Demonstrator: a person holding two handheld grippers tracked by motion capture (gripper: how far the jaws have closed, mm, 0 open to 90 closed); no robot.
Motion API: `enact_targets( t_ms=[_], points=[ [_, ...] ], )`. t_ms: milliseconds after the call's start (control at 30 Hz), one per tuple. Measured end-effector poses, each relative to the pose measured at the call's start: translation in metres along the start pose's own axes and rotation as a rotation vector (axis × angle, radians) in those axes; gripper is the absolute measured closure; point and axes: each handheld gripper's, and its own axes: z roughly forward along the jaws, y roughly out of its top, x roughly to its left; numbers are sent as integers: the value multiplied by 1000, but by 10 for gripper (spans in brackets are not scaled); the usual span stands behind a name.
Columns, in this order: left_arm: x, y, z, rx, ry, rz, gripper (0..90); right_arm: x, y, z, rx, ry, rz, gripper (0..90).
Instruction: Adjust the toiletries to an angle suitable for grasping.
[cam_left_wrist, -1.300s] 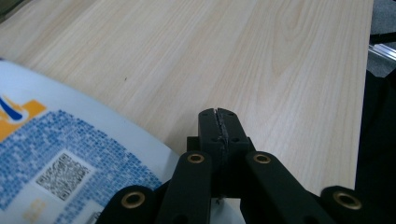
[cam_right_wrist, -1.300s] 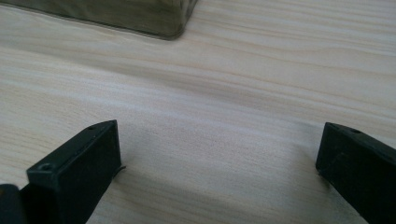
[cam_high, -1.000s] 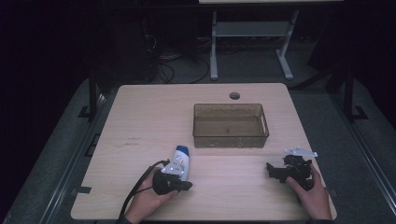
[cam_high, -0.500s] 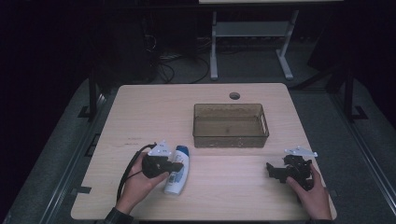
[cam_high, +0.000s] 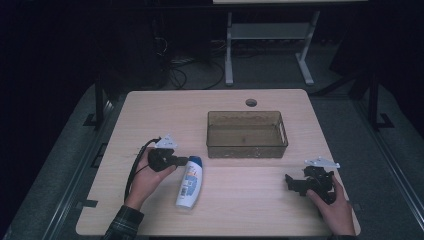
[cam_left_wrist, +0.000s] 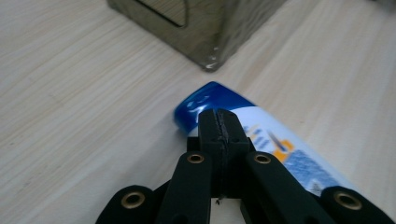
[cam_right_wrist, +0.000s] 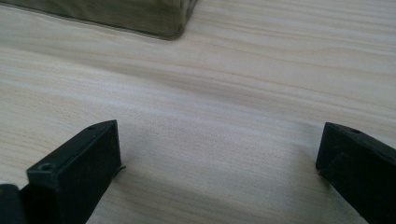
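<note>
The bottle (cam_high: 189, 182) lies flat on the bench (cam_high: 150, 115), lower left of centre, cap toward the bin (cam_high: 247, 148). Left gripper (cam_high: 181, 161) jaws are closed, empty, at its cap (cam_left_wrist: 205, 100); right gripper (cam_high: 290, 181) jaws gape open. It looks light, smooth, probably slippery: best gripped across its flat mid-body.

bottle (cam_high: 188, 182) and bin (cam_high: 247, 134) obstruct, right tabletop (cam_high: 260, 195) free

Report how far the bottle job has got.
Done: nothing; the bin holds nothing. In hand: the left gripper, jaws shut with nothing between them, sits by the blue cap of the bottle, which lies flat on the table. The right gripper waits open. Left: grasping and binning, probably.
</note>
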Motion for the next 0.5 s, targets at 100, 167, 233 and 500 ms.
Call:
enact_targets(
  t_ms=[100,167,233,500],
  points=[
    [8,-3,4,9,21,-20,900,0,0,0,0,0,0,0],
    [11,-5,8,13,27,-36,900,0,0,0,0,0,0,0],
    [12,-6,10,15,29,-43,900,0,0,0,0,0,0,0],
    [25,-5,28,41,42,-57,900,0,0,0,0,-1,1,0]
  ],
)
